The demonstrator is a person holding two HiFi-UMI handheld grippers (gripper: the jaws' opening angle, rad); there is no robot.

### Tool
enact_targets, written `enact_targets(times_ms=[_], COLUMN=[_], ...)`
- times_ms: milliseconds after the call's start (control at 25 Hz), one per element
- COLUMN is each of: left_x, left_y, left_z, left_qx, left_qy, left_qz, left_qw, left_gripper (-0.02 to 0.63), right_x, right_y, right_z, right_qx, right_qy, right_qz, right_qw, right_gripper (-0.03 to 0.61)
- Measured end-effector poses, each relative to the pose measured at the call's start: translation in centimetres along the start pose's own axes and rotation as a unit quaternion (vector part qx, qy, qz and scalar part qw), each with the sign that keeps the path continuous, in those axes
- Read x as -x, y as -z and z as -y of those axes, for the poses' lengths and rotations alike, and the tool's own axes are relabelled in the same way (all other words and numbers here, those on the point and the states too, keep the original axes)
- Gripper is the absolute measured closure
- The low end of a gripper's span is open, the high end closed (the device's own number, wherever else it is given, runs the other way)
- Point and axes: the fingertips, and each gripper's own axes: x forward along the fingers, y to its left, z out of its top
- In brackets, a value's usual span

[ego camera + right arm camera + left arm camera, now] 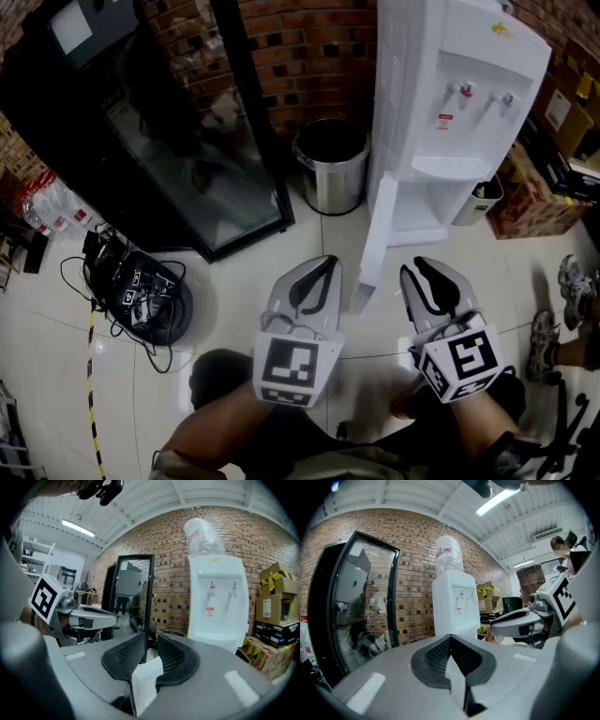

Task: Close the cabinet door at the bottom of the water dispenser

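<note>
The white water dispenser point(450, 103) stands against the brick wall, with a water bottle on top in both gripper views. Its bottom cabinet door point(375, 234) is swung open towards me, edge-on, and the open compartment point(422, 211) shows behind it. My left gripper point(328, 262) is held just left of the door's free edge, its jaws shut with nothing between them point(449, 638). My right gripper point(418, 266) hovers right of the door, in front of the compartment. A narrow gap with nothing in it shows between its jaws point(150, 641). Neither gripper touches the door.
A steel trash bin point(333, 164) stands left of the dispenser. A black glass-door fridge point(187, 141) fills the left. A device with tangled cables point(141, 295) lies on the floor at left. Cardboard boxes point(534, 197) and a person's shoes point(562, 300) are at the right.
</note>
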Motion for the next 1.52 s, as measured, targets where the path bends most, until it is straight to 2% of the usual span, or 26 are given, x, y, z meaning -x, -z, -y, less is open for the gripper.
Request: enact_targets(times_ms=[400,760,1040,1280,1520], left_x=[-0.6,-0.7,-0.8,-1.4,-2.9], left_y=[1.3,2.0,2.0,1.9,1.0], left_z=[-1.7,-2.7,-3.2,-2.3,-0.1], left_qx=[0.006,0.004,0.009,0.007,0.009], left_qy=[-0.023,-0.033,-0.035,-0.023,0.003], left_qz=[-0.016,-0.024,-0.024,-0.023,-0.014], left_qw=[0.9996,0.9992,0.9991,0.9995,0.9999], left_gripper=[0.613,0.613,0.614,0.612,0.613], right_x=[-4.6,-7.7,-8.1,-7.2,-5.1], right_y=[4.7,9.8,12.0,12.2,12.9], right_z=[-2.9,-5.3,-5.2,-4.2,-1.6], right_qx=[0.051,0.088,0.106,0.107,0.097], right_qy=[-0.044,-0.082,-0.082,-0.066,-0.033], right_qz=[-0.063,-0.141,-0.182,-0.187,-0.198], right_qw=[0.996,0.983,0.974,0.974,0.975], right_gripper=[0.437,0.426,0.452,0.479,0.492])
